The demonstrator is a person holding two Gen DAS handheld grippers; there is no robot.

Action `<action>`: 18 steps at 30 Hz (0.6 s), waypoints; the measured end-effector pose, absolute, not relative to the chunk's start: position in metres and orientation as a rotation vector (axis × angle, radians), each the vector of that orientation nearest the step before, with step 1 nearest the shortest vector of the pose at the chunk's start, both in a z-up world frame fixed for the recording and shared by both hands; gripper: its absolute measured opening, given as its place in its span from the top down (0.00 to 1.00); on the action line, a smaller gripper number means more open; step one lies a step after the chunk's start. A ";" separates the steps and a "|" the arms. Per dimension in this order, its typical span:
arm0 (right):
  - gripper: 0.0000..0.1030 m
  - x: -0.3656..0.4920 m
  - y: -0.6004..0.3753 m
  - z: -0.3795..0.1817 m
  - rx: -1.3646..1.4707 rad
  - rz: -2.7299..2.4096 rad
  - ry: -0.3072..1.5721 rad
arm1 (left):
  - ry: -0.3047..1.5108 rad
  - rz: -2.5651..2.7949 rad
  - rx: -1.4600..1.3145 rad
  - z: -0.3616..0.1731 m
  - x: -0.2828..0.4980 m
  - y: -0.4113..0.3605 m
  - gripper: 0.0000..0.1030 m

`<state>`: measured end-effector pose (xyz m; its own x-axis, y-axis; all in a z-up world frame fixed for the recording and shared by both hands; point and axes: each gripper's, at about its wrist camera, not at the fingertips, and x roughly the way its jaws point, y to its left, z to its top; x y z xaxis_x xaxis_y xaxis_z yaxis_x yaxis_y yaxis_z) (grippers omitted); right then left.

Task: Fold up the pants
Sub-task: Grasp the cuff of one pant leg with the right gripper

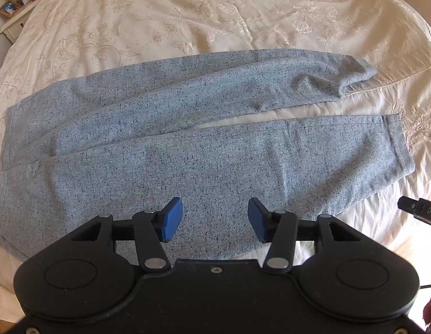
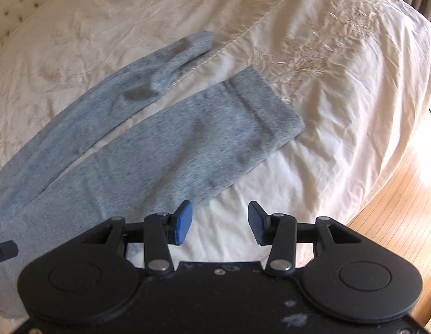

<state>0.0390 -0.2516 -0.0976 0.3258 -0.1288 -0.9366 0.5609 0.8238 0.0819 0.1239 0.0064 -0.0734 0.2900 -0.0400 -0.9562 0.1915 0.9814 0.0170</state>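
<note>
The gray pants (image 1: 159,150) lay flat and unfolded on the bed (image 1: 187,22), and my left gripper (image 1: 215,220) and right gripper (image 2: 220,222) were open wide, holding nothing.

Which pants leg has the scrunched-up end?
The far leg, the one farther from both grippers. Its cuff is bunched and twisted, while the near leg lies flat with a straight, neat hem.

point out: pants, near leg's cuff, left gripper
pants (image 1: 148,117), left wrist view, on the upper thigh fabric.
near leg's cuff (image 2: 273,117), right wrist view, on the hem band.
left gripper (image 1: 215,220), left wrist view, midway between its open blue pads.
</note>
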 end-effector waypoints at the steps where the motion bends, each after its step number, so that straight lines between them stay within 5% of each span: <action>1: 0.54 0.040 -0.267 -0.105 0.440 -0.491 1.159 | 1.276 -0.145 0.141 -0.078 0.124 0.001 0.45; 18: 0.56 0.092 -0.369 -0.184 0.454 -0.395 1.199 | 1.375 -0.077 0.156 -0.099 0.131 -0.075 0.45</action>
<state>0.0924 -0.3688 -0.1839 0.3154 -0.0528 -0.9475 0.5208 0.8443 0.1263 0.1314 -0.0746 -0.0991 0.1943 0.0364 -0.9803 0.1457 0.9872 0.0655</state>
